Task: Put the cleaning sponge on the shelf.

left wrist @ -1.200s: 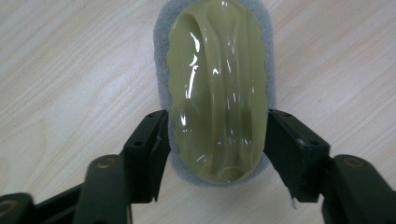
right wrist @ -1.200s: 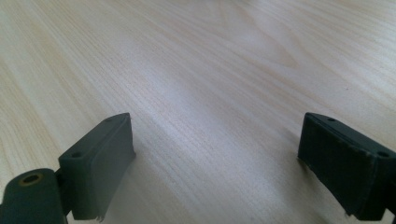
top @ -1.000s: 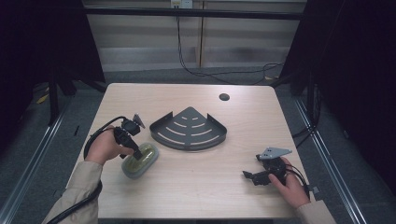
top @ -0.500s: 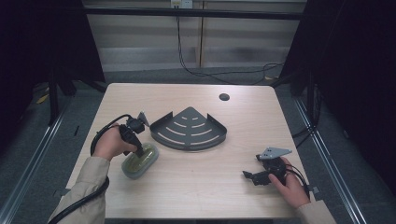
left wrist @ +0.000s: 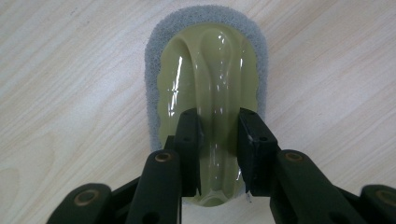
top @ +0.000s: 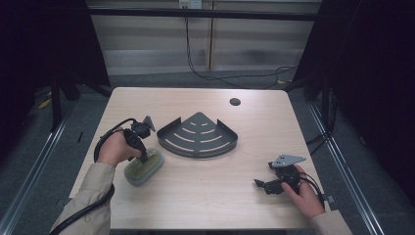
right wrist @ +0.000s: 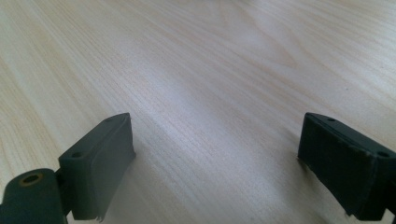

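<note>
My left claw (left wrist: 218,140) straddles the scrubber's (top: 143,166) ridge at the table's (top: 205,205) 8 o'clock, barely gripping—next I'd squeeze and lift toward the rack (top: 198,136); right claw (right wrist: 215,163) rests wide apart.

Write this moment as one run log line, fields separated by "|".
left gripper: shut on sponge ridge | right gripper: open, over bare table | rack: untouched

Olive-handled grey scrubbing sponge (left wrist: 205,93) lies flat on table.
</note>
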{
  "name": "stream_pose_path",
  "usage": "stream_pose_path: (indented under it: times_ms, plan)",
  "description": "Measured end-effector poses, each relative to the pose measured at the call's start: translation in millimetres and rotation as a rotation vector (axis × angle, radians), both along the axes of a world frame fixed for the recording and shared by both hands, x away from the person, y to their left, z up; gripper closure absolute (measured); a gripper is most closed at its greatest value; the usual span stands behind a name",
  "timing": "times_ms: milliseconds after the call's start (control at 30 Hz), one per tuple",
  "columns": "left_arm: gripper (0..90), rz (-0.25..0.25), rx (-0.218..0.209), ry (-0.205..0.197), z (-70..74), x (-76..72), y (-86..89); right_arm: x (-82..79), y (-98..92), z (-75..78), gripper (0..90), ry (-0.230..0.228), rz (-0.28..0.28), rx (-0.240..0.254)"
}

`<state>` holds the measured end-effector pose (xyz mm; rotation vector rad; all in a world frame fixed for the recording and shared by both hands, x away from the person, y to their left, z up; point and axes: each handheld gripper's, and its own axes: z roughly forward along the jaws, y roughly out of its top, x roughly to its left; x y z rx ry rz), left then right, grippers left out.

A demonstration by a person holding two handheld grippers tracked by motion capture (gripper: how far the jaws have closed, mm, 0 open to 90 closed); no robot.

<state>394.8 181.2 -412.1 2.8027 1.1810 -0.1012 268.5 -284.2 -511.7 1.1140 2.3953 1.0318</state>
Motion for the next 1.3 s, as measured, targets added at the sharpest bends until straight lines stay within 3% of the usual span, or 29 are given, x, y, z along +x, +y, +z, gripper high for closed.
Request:
stream_pose_path:
  times_ms: [233, 633, 733, 1000, 1300]
  plan:
    - [71.4, 0.01, 0.003, 0.012, 10.7, -0.5, 2.3, -0.1, 0.0, 0.1, 10.0, 0.0, -0.001, 0.0]
    - [71.4, -0.005, -0.017, -0.005, 33.5, 0.9, -0.4, 0.0, 0.0, 0.1, 10.0, 0.0, 0.0, 0.0]
    - [71.3, -0.021, -0.004, -0.01, 38.0, 2.3, 0.1, 0.0, 0.0, 0.1, 10.0, 0.0, -0.001, 0.0]
    - [71.4, 0.002, -0.009, -0.007, 53.6, 4.7, 3.1, 0.0, 0.1, 0.1, 10.0, 0.0, 0.0, 0.0]
    - [71.4, -0.035, -0.009, -0.021, 79.2, 7.7, -7.5, 0.0, 0.0, 0.1, 10.0, 0.0, -0.001, -0.001]
